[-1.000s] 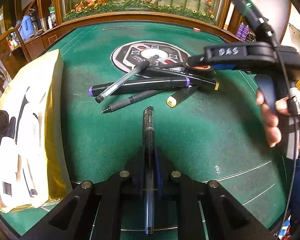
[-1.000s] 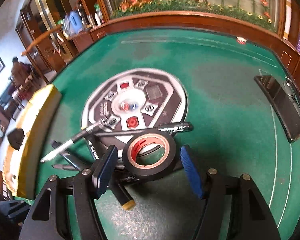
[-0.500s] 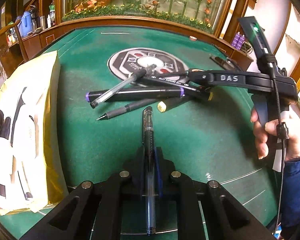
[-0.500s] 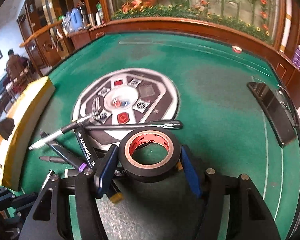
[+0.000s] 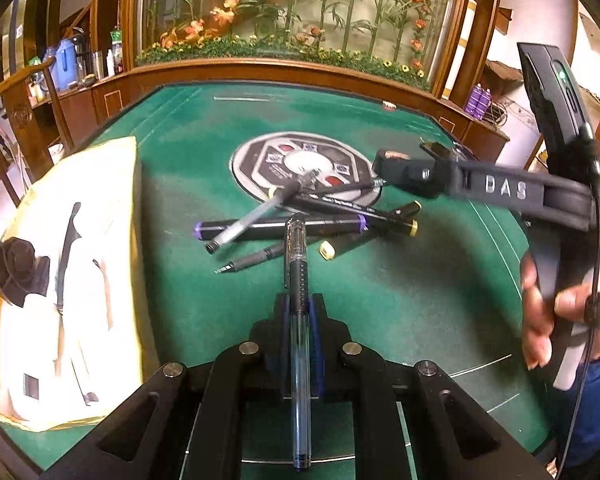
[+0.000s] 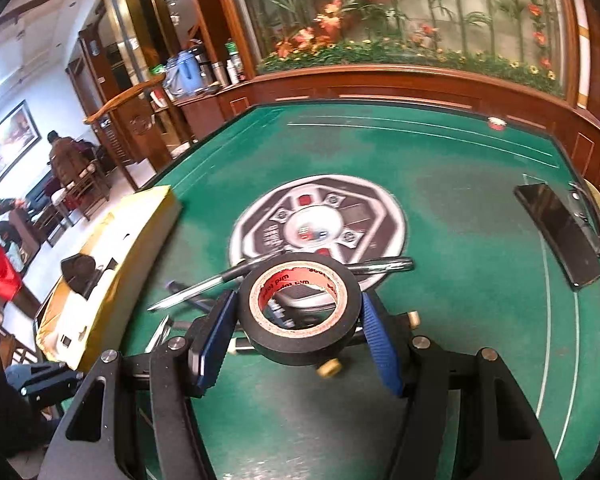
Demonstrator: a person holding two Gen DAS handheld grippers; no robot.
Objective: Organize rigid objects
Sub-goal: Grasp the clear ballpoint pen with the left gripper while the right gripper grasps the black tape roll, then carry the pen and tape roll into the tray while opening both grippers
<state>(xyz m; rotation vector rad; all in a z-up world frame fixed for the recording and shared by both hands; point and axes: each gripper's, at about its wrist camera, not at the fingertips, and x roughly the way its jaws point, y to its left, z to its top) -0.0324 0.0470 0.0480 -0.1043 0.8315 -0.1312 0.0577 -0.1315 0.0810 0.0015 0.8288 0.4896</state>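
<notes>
My left gripper [image 5: 299, 312] is shut on a clear gel pen [image 5: 297, 264] that points forward over the green table [image 5: 400, 300]. Beyond it lies a pile of pens and markers [image 5: 284, 226], crossed over one another beside the round centre panel [image 5: 268, 160]. My right gripper [image 6: 298, 318] is shut on a black tape roll [image 6: 300, 350] with a red-printed core, its blue pads [image 6: 216, 336] pressing both sides. The roll hangs above the pile. In the left wrist view the right gripper [image 5: 404, 170] reaches in from the right, held by a hand [image 5: 540, 320].
A yellow packet [image 5: 80, 260] with white cut-outs lies along the table's left side, seen again as the yellow packet [image 6: 132, 240]. A dark phone [image 6: 560, 232] rests near the right rim. A wooden rail [image 6: 400, 80] and planter close the far side. People sit beyond the left edge.
The right gripper's pads have closed on the tape roll and raised it off the pen pile. The left gripper has risen a little with the gel pen.
</notes>
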